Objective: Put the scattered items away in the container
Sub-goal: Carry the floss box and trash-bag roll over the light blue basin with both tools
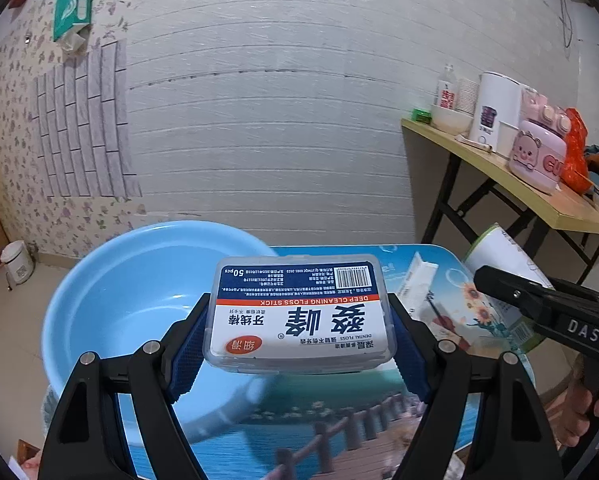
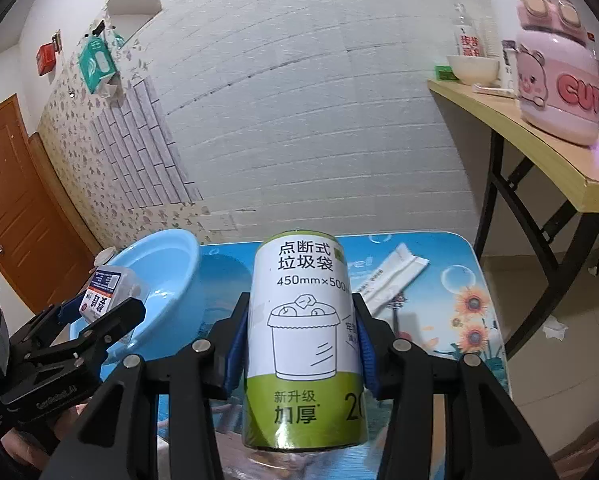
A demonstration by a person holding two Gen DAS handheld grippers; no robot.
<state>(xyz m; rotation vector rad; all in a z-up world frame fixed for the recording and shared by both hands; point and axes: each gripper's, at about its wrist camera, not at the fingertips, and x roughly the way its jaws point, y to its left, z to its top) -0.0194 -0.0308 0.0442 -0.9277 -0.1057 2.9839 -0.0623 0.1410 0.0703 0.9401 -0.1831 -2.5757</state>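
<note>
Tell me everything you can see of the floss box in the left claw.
The floss box is a flat, rounded-corner case of clear plastic with a navy, red and white label reading "Deep Cleaning Floss Stick" and "50 pcs", plus a barcode. It looks closed. The left claw clamps it by its two short sides between blue pads, label up, held in the air by the blue basin, not yet inside.

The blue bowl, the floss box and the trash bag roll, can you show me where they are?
blue bowl (image 1: 111, 300), left wrist view, on its inner wall.
floss box (image 1: 299, 316), left wrist view, on the middle of its label.
trash bag roll (image 2: 305, 332), right wrist view, on the bin drawing on its wrapper.
</note>
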